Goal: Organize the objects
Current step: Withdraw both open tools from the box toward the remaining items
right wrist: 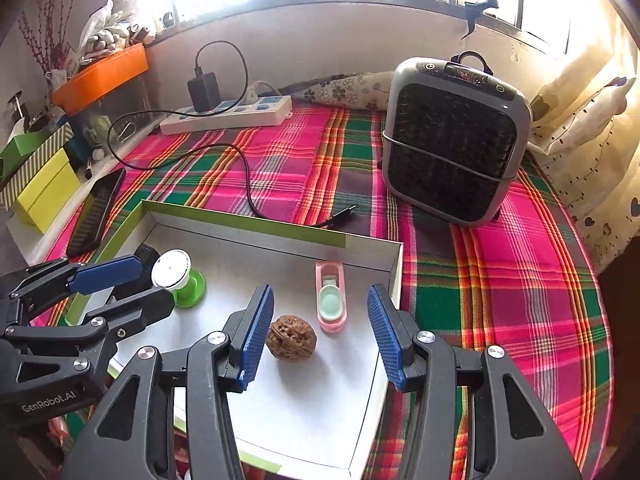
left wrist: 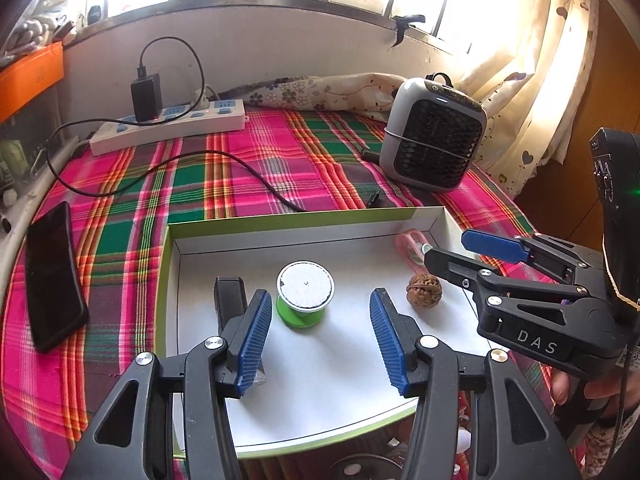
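Observation:
A shallow white box with a green rim point(left wrist: 280, 216) point(right wrist: 248, 220) lies on the plaid cloth. In it are a green spool with a white top point(left wrist: 306, 292) point(right wrist: 178, 276), a walnut point(left wrist: 424, 290) point(right wrist: 291, 338), a pink clip-like item point(left wrist: 410, 246) point(right wrist: 331, 300) and a black bar point(left wrist: 229, 300). My left gripper point(left wrist: 318, 344) point(right wrist: 132, 284) is open and empty above the box, just short of the spool. My right gripper point(right wrist: 318, 334) point(left wrist: 456, 250) is open and empty, with the walnut near its left finger.
A grey heater point(left wrist: 434, 132) point(right wrist: 452, 140) stands at the back right. A power strip with a charger point(left wrist: 168, 124) point(right wrist: 228, 114) and its black cable point(left wrist: 240, 168) lie behind the box. A black phone point(left wrist: 54, 276) point(right wrist: 96, 212) lies left. Curtain on the right.

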Action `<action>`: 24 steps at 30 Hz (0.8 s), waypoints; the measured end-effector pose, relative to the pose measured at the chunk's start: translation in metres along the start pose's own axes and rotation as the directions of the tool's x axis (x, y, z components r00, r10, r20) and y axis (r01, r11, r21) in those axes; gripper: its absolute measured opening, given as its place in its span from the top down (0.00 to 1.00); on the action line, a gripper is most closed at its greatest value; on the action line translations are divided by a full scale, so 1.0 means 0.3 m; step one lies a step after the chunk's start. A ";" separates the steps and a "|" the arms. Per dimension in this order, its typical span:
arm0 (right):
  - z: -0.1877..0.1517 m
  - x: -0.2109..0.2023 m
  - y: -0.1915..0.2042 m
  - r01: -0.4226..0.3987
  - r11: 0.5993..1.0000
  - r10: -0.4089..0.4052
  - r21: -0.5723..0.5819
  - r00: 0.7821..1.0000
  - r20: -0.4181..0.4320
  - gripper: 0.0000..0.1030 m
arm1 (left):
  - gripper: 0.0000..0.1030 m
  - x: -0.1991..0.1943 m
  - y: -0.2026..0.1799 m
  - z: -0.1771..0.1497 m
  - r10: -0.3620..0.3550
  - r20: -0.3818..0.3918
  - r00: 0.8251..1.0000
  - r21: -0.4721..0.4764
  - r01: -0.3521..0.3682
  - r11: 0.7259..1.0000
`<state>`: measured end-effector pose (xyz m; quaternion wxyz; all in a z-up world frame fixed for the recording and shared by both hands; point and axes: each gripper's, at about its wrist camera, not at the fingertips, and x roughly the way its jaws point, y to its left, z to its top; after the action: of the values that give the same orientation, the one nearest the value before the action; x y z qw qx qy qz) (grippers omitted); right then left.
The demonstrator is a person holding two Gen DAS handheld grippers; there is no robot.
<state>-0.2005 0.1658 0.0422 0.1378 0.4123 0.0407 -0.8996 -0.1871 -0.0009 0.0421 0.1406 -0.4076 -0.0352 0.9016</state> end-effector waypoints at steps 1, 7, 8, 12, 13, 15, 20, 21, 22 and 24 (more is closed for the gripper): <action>-0.004 -0.012 0.001 0.000 1.000 0.000 0.000 1.000 0.004 0.52 | 0.52 -0.009 -0.001 -0.003 0.000 0.002 1.000 0.000 0.000 1.000; -0.033 -0.067 0.017 0.004 1.000 -0.004 -0.004 1.000 0.024 0.52 | 0.52 -0.063 -0.011 -0.026 0.002 0.016 1.000 0.003 -0.002 1.000; -0.038 -0.074 0.019 0.003 1.000 -0.003 -0.002 1.000 0.023 0.52 | 0.52 -0.073 -0.016 -0.032 0.003 0.019 1.000 0.005 -0.003 1.000; -0.069 -0.111 0.033 0.008 1.000 -0.008 -0.007 1.000 0.029 0.52 | 0.52 -0.118 -0.028 -0.058 0.000 0.033 0.999 0.012 0.000 1.000; -0.077 -0.124 0.035 0.008 1.000 -0.008 -0.006 0.999 0.033 0.52 | 0.52 -0.129 -0.030 -0.065 -0.005 0.036 0.999 0.014 0.004 1.000; -0.091 -0.145 0.038 0.006 1.000 -0.006 -0.004 0.999 0.039 0.52 | 0.52 -0.151 -0.035 -0.079 -0.005 0.041 0.999 0.015 0.004 1.000; -0.134 -0.192 0.051 0.010 1.000 -0.010 -0.006 0.999 0.049 0.52 | 0.52 -0.203 -0.045 -0.129 -0.020 0.047 0.999 0.012 0.019 1.000; -0.144 -0.199 0.053 0.011 1.000 -0.010 -0.008 0.999 0.048 0.52 | 0.52 -0.214 -0.050 -0.139 -0.023 0.049 0.999 0.016 0.023 1.000; -0.153 -0.206 0.055 0.012 1.000 -0.011 -0.009 0.999 0.048 0.52 | 0.52 -0.223 -0.055 -0.150 -0.028 0.048 0.998 0.022 0.027 0.999; -0.173 -0.218 0.057 0.014 1.000 -0.014 -0.007 0.999 0.046 0.52 | 0.52 -0.238 -0.064 -0.173 -0.025 0.046 0.999 0.033 0.023 0.999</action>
<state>-0.1171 0.1731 0.0581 0.1341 0.3905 0.0437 -0.9098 -0.0993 -0.0054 0.0626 0.1571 -0.3839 -0.0284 0.9095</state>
